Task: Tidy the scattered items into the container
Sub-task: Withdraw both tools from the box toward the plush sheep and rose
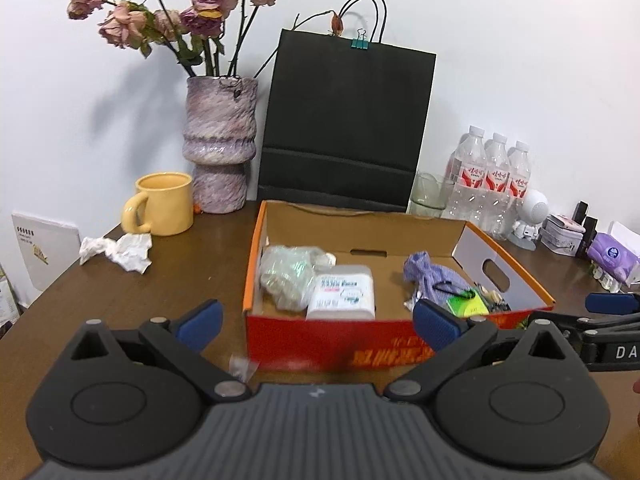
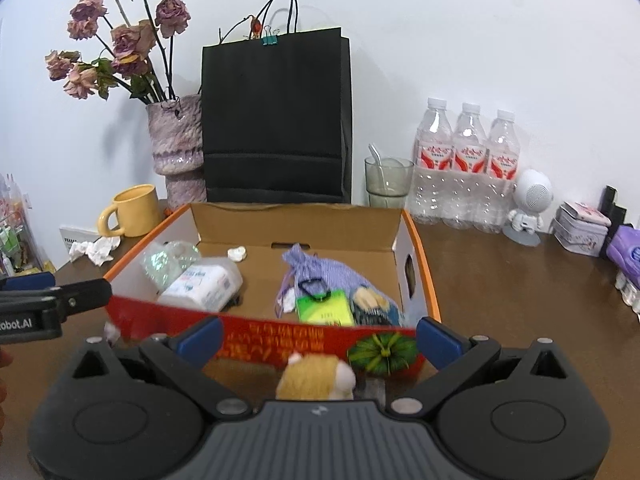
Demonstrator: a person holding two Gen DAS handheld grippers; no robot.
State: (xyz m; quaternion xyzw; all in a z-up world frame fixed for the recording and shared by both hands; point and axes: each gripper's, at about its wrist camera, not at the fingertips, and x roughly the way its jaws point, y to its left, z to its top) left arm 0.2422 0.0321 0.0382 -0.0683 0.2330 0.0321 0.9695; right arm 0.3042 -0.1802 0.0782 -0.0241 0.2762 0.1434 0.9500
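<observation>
Two grippers are hovering at the near side of the cardboard box (image 1: 400, 236), both with blue pads spread wide and nothing between them. Left gripper (image 1: 318, 322) is sitting low in front of the box's red front wall, and a small crumpled clear wrapper (image 1: 242, 366) is lying on the brown table (image 1: 180, 280) just ahead of it. Right gripper (image 2: 318, 338) is pointing at the same wall from the other side, with a little tan and white plush toy (image 2: 316, 378) lying right between its arms, outside the box. In the right wrist view the left gripper's side is showing "obot.AI"; in the left wrist view the right one is showing "DA".

Inside the box things are piling up: a crinkly clear bag (image 1: 288, 276), a white tissue pack (image 1: 342, 294) with blurry print I can't read, a purple striped pouch (image 2: 320, 270), a green tag (image 2: 324, 308) on a black clip. Yellow lettering on the red wall is too smeared to read.

Still lying out on the table is a crumpled white tissue (image 1: 118, 252) near the yellow mug (image 1: 164, 204). Behind are standing a black paper bag (image 1: 344, 120), a vase of dried roses (image 1: 220, 144) and three red-labelled water bottles (image 2: 466, 160).
</observation>
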